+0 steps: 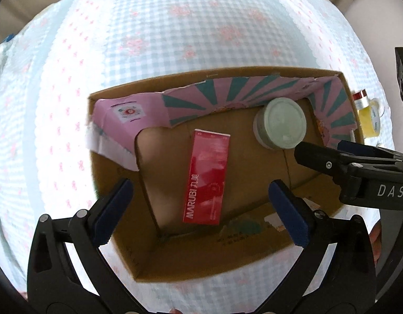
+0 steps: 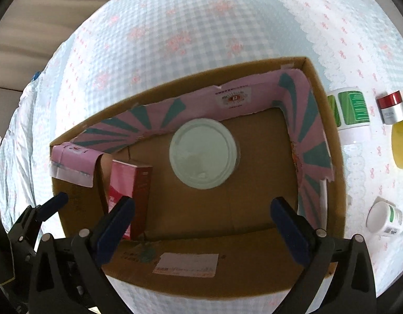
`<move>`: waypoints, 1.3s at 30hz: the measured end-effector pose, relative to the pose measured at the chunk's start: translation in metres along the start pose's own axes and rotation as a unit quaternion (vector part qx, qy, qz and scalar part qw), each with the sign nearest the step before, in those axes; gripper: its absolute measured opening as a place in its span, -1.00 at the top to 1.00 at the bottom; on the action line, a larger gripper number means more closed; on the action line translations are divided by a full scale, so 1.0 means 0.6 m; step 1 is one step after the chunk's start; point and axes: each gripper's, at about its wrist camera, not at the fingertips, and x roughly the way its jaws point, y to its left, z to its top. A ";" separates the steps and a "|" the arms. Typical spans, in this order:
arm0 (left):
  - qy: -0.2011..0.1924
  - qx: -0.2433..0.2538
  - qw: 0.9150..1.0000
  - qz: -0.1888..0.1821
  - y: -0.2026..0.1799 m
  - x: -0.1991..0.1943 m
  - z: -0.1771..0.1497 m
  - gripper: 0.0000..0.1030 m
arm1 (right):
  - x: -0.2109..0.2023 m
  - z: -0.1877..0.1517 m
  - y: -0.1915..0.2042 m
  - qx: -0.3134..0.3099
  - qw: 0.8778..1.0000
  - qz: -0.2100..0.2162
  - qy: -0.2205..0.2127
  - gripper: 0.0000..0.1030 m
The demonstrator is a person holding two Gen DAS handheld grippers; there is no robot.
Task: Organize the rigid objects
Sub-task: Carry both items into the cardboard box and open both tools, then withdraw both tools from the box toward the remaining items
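Note:
An open cardboard box (image 1: 253,256) (image 2: 191,81) with pink and teal flaps sits on the checked cloth. Inside lie a red MARUBI carton (image 1: 208,178) (image 2: 128,188) and a round jar with a pale green lid (image 1: 281,123) (image 2: 202,153). My left gripper (image 1: 200,209) is open and empty above the carton. My right gripper (image 2: 202,219) is open and empty above the box floor; it also shows in the left wrist view (image 1: 321,151) beside the jar. The left gripper's fingers (image 2: 48,204) show at the left edge.
Right of the box on the cloth stand a green-labelled white jar (image 2: 354,115), a red-and-silver jar (image 2: 392,107) (image 1: 361,99), a yellow container (image 2: 401,144) (image 1: 370,120) and a small white jar (image 2: 385,221). The cloth has a scalloped lace edge (image 2: 321,44).

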 end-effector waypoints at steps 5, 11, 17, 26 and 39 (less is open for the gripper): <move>-0.020 -0.008 1.000 0.002 0.001 -0.042 -0.005 -1.00 | -0.040 -0.013 0.012 -0.010 1.000 -0.004 -0.018 -1.00; -0.052 -0.018 0.998 0.001 0.006 -0.124 -0.033 -1.00 | -0.096 -0.028 0.041 -0.030 0.998 -0.013 -0.047 -1.00; -0.092 -0.029 0.995 0.002 -0.004 -0.225 -0.069 -1.00 | -0.178 -0.062 0.067 -0.047 0.995 -0.025 -0.082 -1.00; -0.160 -0.008 0.987 0.020 -0.078 -0.347 -0.106 -1.00 | -0.305 -0.126 0.015 -0.030 0.991 -0.058 -0.115 -1.00; -0.194 -0.063 0.978 0.035 -0.315 -0.379 -0.134 -1.00 | -0.444 -0.173 -0.209 -0.036 0.982 -0.070 -0.170 -1.00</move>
